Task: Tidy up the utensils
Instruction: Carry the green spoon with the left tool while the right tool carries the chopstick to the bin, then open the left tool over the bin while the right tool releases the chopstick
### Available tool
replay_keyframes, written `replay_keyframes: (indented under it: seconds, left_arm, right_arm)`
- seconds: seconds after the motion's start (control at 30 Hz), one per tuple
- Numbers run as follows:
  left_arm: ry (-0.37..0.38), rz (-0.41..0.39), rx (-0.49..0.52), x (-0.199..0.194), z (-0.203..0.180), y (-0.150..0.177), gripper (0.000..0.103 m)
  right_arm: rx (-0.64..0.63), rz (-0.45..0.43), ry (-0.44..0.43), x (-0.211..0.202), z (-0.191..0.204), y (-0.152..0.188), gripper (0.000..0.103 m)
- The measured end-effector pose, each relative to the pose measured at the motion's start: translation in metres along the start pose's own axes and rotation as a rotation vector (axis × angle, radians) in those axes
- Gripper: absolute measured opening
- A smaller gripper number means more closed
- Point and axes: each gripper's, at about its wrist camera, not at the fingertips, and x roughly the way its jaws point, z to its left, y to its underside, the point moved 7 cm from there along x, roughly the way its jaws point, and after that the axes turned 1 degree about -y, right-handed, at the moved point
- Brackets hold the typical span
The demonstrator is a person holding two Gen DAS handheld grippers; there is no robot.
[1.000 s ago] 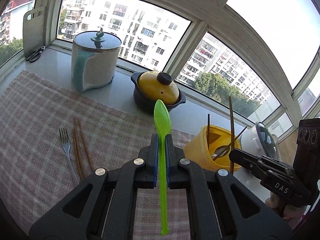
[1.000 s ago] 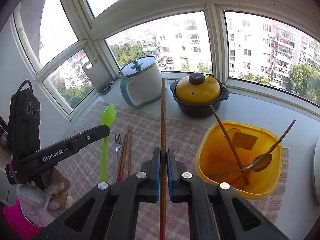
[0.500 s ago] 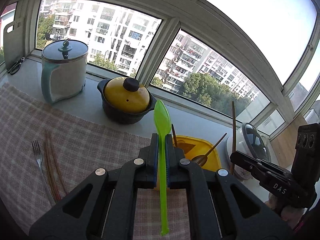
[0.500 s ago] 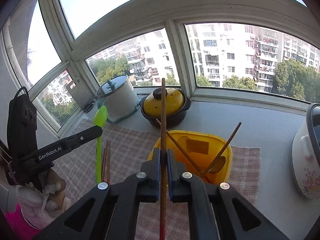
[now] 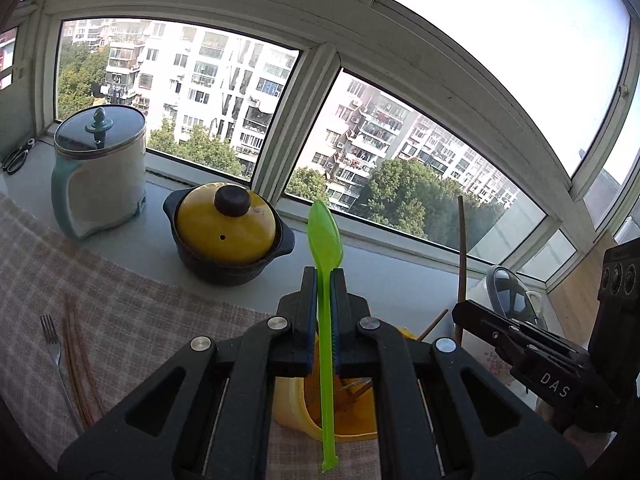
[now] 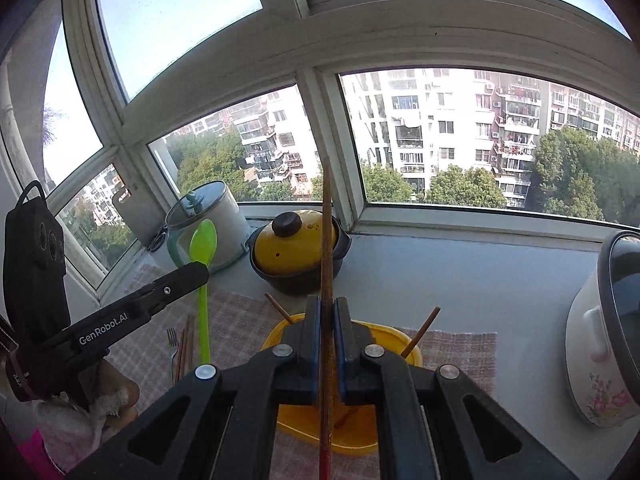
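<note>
My left gripper (image 5: 324, 276) is shut on a green plastic spoon (image 5: 325, 236), bowl end up, its handle hanging down over the yellow bin (image 5: 296, 412) below. My right gripper (image 6: 327, 306) is shut on a brown wooden chopstick (image 6: 326, 232) that stands upright above the same yellow bin (image 6: 304, 420). Two wooden handles (image 6: 420, 332) lean out of the bin. A fork (image 5: 52, 340) and reddish chopsticks (image 5: 76, 356) lie on the checked mat at the left. The left gripper (image 6: 176, 288) with the spoon (image 6: 202, 242) shows in the right wrist view.
A yellow-lidded black pot (image 5: 228, 236) and a white-and-teal lidded pot (image 5: 98, 172) stand on the sill behind the checked mat (image 5: 132, 320). A white flowered rice cooker (image 6: 608, 360) stands at the right. Scissors (image 5: 14, 156) lie far left by the window.
Both grippers have moved right and a little up, from beside the yellow bin to over it. The fork and loose chopsticks have slid to the left edge of view.
</note>
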Motion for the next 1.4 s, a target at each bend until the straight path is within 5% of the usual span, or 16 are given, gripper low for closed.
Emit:
replay_keyframes:
  seconds: [0.4, 0.87, 1.0, 1.17, 1.4]
  left_arm:
    - [0.003, -0.002, 0.03, 0.038, -0.014, -0.003, 0.002]
    - [0.001, 0.033, 0.051, 0.051, -0.012, 0.009, 0.002]
    - [0.001, 0.05, 0.04, 0.048, -0.008, 0.011, 0.002]
    - [-0.018, 0.054, 0.038, 0.041, 0.0, 0.014, 0.002]
    - [-0.037, 0.052, 0.032, 0.026, 0.016, 0.017, 0.002]
  right_arm:
    - [-0.018, -0.025, 0.046, 0.034, -0.013, -0.018, 0.003]
    - [0.001, 0.015, 0.034, 0.058, -0.02, 0.0, 0.006]
    - [0.014, 0.015, 0.052, 0.056, -0.023, 0.007, 0.035]
    - [0.046, 0.026, 0.054, 0.053, -0.029, 0.013, 0.037]
    - [0.046, 0.009, 0.062, 0.042, -0.023, 0.015, 0.055]
